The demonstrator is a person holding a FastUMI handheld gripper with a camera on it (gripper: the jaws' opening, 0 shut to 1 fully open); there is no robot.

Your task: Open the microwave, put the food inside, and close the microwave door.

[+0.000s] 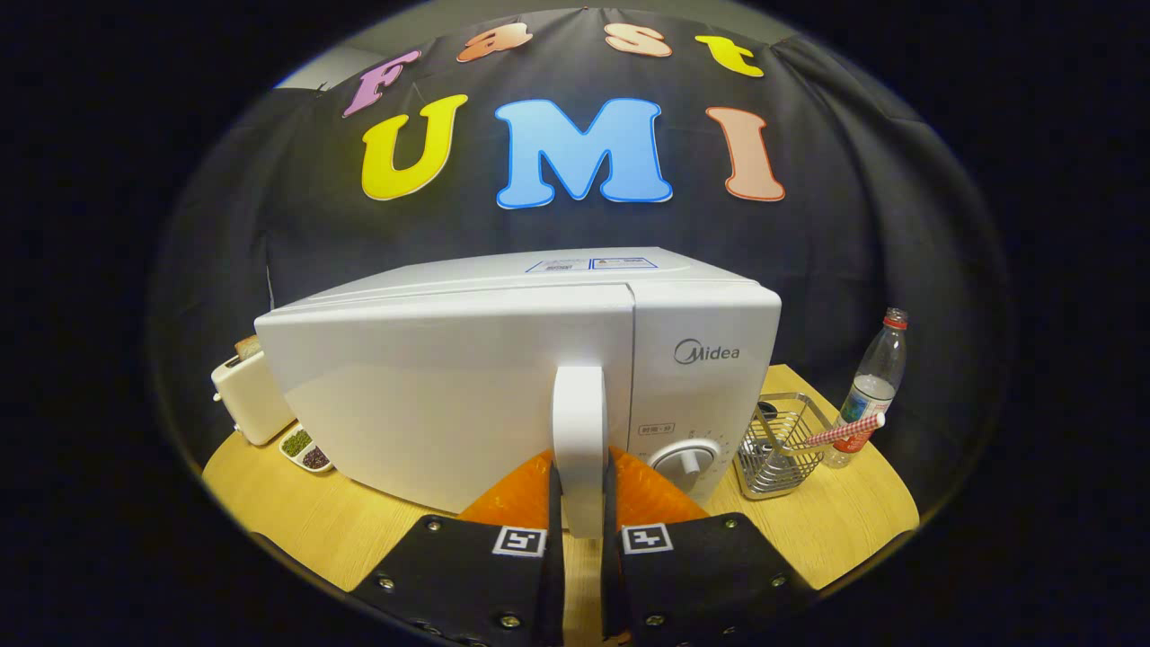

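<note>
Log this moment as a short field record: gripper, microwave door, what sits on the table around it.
gripper: gripper shut on the door handle, one finger on each side of it
microwave: white microwave on the wooden table, control knob beside the handle
door: door looks slightly ajar at the handle edge
left of microwave: toaster, small dish with two compartments
right of microwave: wire basket, plastic bottle beyond it
food: not identifiable

Staged kitchen corner in a recording booth

A microwave (530, 377), toaster (247, 400), wire basket (780, 445) and water bottle (871, 386) stand on a wooden counter (296, 512) backed by black cloth (853, 252); the tongs (581, 517) clamp the microwave's door handle (579, 431).
</note>
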